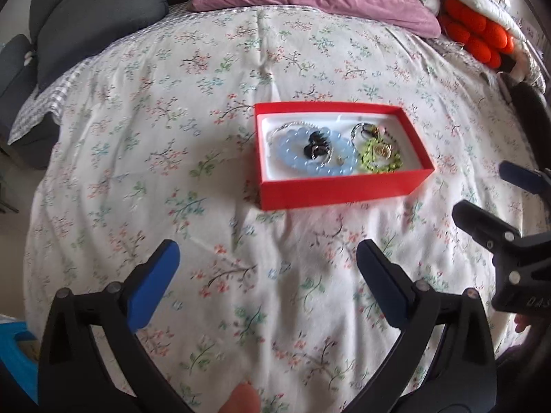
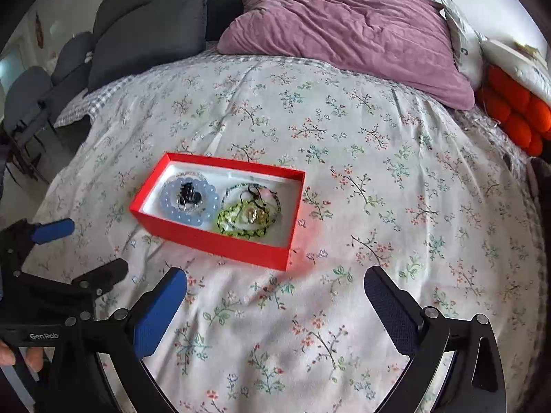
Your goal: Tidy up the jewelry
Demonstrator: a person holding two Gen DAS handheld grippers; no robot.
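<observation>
Closest to the left wrist lens, the left claw [image 1: 268,256] stands with its two blue-padded fingers [image 1: 151,289] spread wide apart, nothing between them but floral cloth. A fingertip of the person's hand [image 1: 242,397] shows at the bottom edge of that view. The right claw [image 2: 275,284] is just as wide apart and equally empty, hanging over the bedspread [image 2: 378,172] with its pads clear of the fabric. Each claw also appears at the edge of the other's view, side by side above the near part of the bed, both short of the box.

The red box [image 1: 341,186] lies open on the white flowered bedspread, beyond both claws and touching neither. Its white-lined inside holds the jewelry. On the left half rests a pale blue bead bracelet [image 1: 311,168], with small dark and silvery pieces [image 1: 315,146] gathered inside its ring. On the right half lies a green beaded bracelet [image 1: 378,163] around a gold-toned item [image 1: 382,149], with a thin silvery ring and a dark cord just behind it; the finer details are too small to make out.

At the head of the bed lies a mauve pillow [image 2: 347,31]. Dark grey cushions [image 2: 148,24] sit to its left, and a bright orange knobbly cushion [image 2: 513,113] at the right edge.
</observation>
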